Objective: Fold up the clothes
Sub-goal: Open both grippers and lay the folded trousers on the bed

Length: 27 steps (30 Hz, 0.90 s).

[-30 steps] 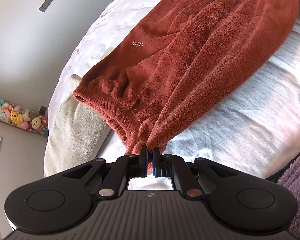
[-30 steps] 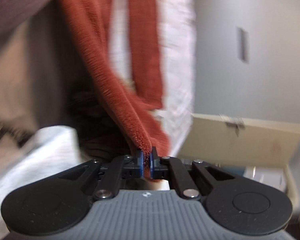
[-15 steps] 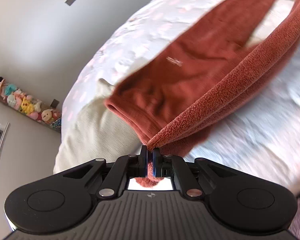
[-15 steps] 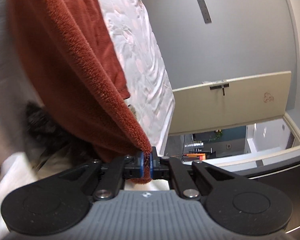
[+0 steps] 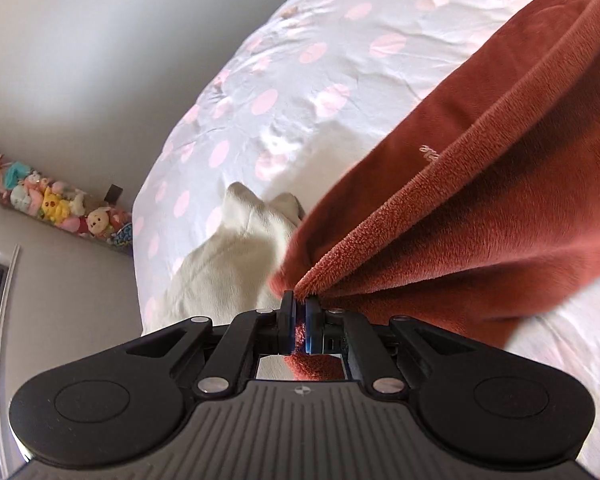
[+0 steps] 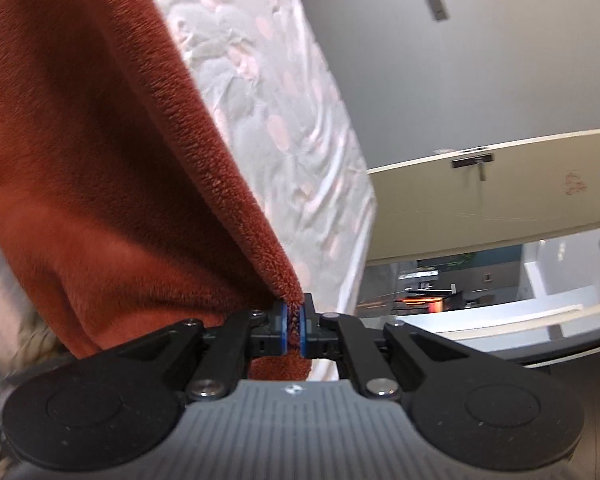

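Note:
A rust-red fleece garment (image 5: 500, 184) hangs lifted above the bed, stretched taut between both grippers. My left gripper (image 5: 299, 308) is shut on one edge of it, with a tuft of fleece showing between the blue pads. A small pale logo sits on the fabric's face. In the right wrist view the same red fleece garment (image 6: 100, 168) fills the left side, and my right gripper (image 6: 294, 314) is shut on its fuzzy folded edge. The far end of the garment is out of view.
The bed wears a white sheet with pink dots (image 5: 300, 60), also seen as the dotted sheet (image 6: 272, 120). A cream pillow (image 5: 236, 248) lies near the bed's edge. Plush toys (image 5: 52, 204) line a wall ledge. A cream door (image 6: 492, 196) stands open beyond the bed.
Both grippers have swept sideways and slightly up with the red garment, lifting it off the sheet. More of the dotted sheet and the cream pillow now shows beneath it.

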Available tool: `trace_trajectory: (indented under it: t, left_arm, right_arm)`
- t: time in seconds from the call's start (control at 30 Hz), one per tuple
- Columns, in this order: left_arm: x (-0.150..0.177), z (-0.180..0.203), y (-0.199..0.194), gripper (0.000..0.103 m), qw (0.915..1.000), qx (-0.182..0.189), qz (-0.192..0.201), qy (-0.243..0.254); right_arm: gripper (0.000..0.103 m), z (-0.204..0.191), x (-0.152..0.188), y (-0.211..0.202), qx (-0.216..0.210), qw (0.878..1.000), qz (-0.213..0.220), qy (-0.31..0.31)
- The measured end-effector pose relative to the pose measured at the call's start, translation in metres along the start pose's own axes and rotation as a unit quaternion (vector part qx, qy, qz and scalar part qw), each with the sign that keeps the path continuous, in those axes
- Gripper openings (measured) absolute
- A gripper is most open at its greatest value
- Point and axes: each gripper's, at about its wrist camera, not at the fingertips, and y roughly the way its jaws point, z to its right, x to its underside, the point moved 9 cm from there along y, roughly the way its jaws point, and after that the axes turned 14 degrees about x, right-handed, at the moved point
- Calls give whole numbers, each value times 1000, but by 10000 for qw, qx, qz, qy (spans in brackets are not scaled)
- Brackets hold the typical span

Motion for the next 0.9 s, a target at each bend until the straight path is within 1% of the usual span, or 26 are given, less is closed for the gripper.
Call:
trace_trajectory:
  t: [0.1,0.2,0.37,0.47,0.63,0.7,0.73,0.77,0.8,0.83,0.87,0.9]
  left_arm:
    - [-20,-11,28,3,9997,-12,-193,124]
    - [-38,-21,58,3,9989,-59,-376,258]
    - [-53,-31,111,3,9977,39,-624,270]
    - [-54,-29,139,3,9965,74,-762,345]
    - [-50,-25,161,8,9971,164,-723,197]
    - [-50,-28,159,15,9977,223,-634,53]
    - [-50,-30,157,17,9980,265,-570,-39]
    - [-50,-34,152,23,9980,333,-495,-212]
    - [-52,-41,146,26,9972,441,-384,-469]
    - [-53,-48,138,27,9954,550,-251,-738]
    - [-53,-57,129,30,9929,620,-117,-1006]
    - [-53,-64,119,34,9904,631,4,-1227]
  right_arm:
    - [6,-12,-18,38,-158,9998,-86,-99]
    - [6,-22,-37,74,-301,9993,-206,-67]
    - [6,-49,-57,120,-659,9968,-449,-29]
    - [6,-69,-61,135,-785,9955,-522,-131]
    - [7,-90,-59,145,-885,9939,-641,-124]
    - [7,-91,-58,142,-846,9943,-650,-74]
    - [10,-89,-58,139,-823,9945,-653,-19]
    - [12,-86,-57,136,-802,9946,-658,45]
    - [14,-83,-56,133,-781,9947,-663,109]
    - [18,-78,-56,129,-748,9948,-665,202]
    - [28,-72,-55,124,-704,9948,-664,325]
    - [33,-64,-54,118,-667,9943,-674,486]
